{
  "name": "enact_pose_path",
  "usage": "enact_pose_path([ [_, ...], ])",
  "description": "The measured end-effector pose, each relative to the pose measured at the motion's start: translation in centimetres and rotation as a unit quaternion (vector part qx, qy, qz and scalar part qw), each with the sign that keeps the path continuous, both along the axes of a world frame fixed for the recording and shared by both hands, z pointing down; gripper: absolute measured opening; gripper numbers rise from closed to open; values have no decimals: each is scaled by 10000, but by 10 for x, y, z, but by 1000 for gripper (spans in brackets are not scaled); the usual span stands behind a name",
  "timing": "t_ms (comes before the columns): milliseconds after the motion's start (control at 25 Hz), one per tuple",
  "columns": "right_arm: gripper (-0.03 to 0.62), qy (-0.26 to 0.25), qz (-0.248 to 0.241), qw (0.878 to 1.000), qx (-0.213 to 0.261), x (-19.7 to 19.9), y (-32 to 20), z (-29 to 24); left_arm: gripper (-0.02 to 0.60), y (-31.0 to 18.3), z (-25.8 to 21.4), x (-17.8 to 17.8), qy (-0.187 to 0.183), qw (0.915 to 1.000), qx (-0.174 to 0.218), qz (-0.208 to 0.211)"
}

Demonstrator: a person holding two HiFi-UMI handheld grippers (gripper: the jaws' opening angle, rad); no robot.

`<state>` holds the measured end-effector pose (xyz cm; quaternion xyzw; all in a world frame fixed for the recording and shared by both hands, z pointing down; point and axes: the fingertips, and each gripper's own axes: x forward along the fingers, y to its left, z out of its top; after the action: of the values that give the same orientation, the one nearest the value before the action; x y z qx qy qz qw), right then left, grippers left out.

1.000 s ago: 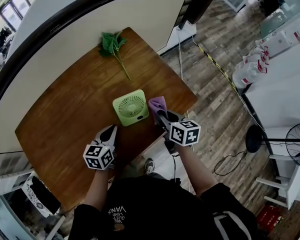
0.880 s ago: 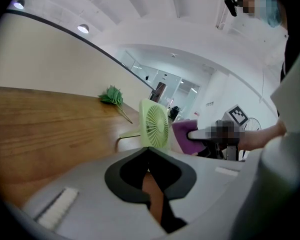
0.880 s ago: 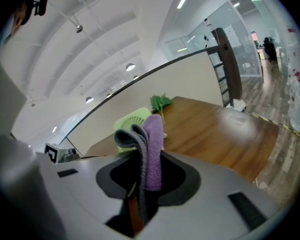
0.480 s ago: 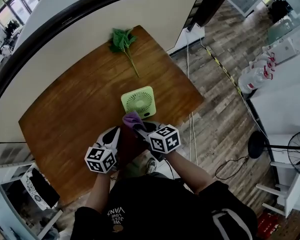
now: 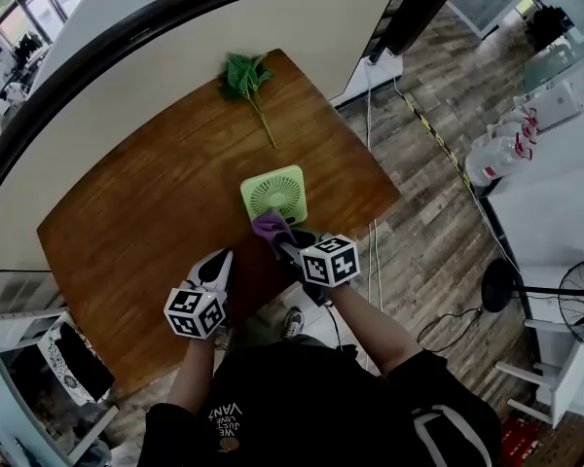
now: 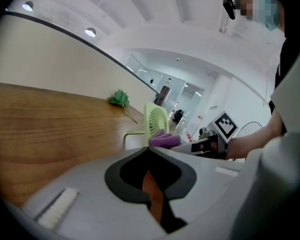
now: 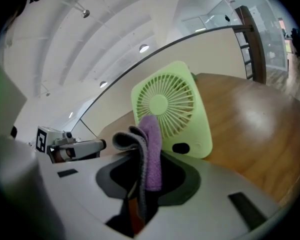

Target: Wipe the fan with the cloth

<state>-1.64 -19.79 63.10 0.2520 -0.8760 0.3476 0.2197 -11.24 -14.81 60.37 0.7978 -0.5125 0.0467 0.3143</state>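
A small light-green fan [image 5: 274, 194] stands upright on the wooden table [image 5: 146, 212], its grille [image 7: 165, 104] facing me. My right gripper [image 5: 277, 238] is shut on a folded purple and grey cloth [image 7: 147, 149], which sticks up between the jaws just in front of the fan's lower face. The cloth [image 5: 270, 226] sits at the fan's near edge; contact with the fan cannot be told. My left gripper [image 5: 217, 263] hangs over the table's near edge, left of the fan, shut with nothing in it. Seen from the left gripper, the fan [image 6: 156, 123] is edge-on with the cloth [image 6: 164, 140] beside it.
A green leafy sprig [image 5: 247, 78] lies at the table's far end. A curved white partition [image 5: 127, 76] borders the table behind. To the right are wood floor, a cable [image 5: 438, 144], a white counter with bottles [image 5: 496, 154] and a standing fan [image 5: 574, 295].
My right gripper swung with the cloth from the fan's right side across to its near front. The left gripper has hardly moved.
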Motion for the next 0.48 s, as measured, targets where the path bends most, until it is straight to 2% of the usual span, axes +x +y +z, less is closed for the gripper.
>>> enact_pose_path([
  [480, 100, 256, 1093, 9935, -206, 87, -22, 11, 12, -8, -2, 18, 30, 9998, 28, 187],
])
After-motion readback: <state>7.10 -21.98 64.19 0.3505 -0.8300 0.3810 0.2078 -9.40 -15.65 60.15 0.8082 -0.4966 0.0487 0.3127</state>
